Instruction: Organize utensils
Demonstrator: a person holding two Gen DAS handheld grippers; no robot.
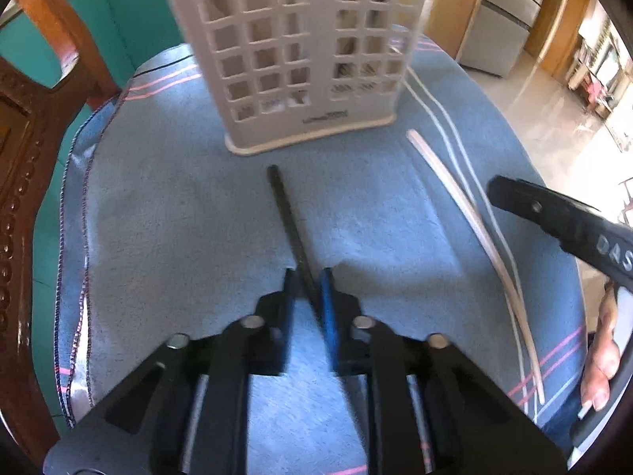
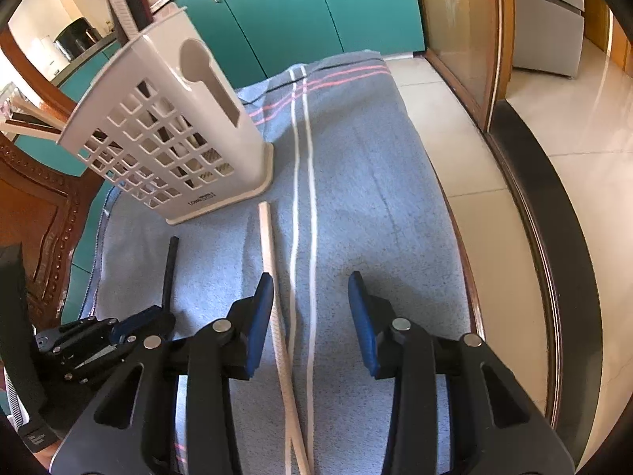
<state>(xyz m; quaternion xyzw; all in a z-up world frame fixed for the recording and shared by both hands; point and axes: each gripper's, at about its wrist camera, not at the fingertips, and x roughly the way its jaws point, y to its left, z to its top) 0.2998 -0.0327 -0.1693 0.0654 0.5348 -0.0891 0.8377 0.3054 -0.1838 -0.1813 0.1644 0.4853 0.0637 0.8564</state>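
Left gripper (image 1: 307, 289) clamped on black chopstick (image 1: 287, 221), which lies on the blue towel (image 1: 178, 217) pointing at the white utensil basket (image 1: 304, 51). Right gripper (image 2: 310, 308) released, jaws straddling the pale chopstick (image 2: 271, 277) on the towel beside the basket.

Left gripper (image 1: 307, 277) angled steeply down, blue fingers (image 1: 329, 308) drawn close together around a thin black stick (image 1: 285, 217). Right gripper (image 2: 310, 289) also tilted down, fingers (image 2: 362, 316) spread apart and empty. Bare hand (image 1: 603, 352) wrapped around the right gripper's handle.
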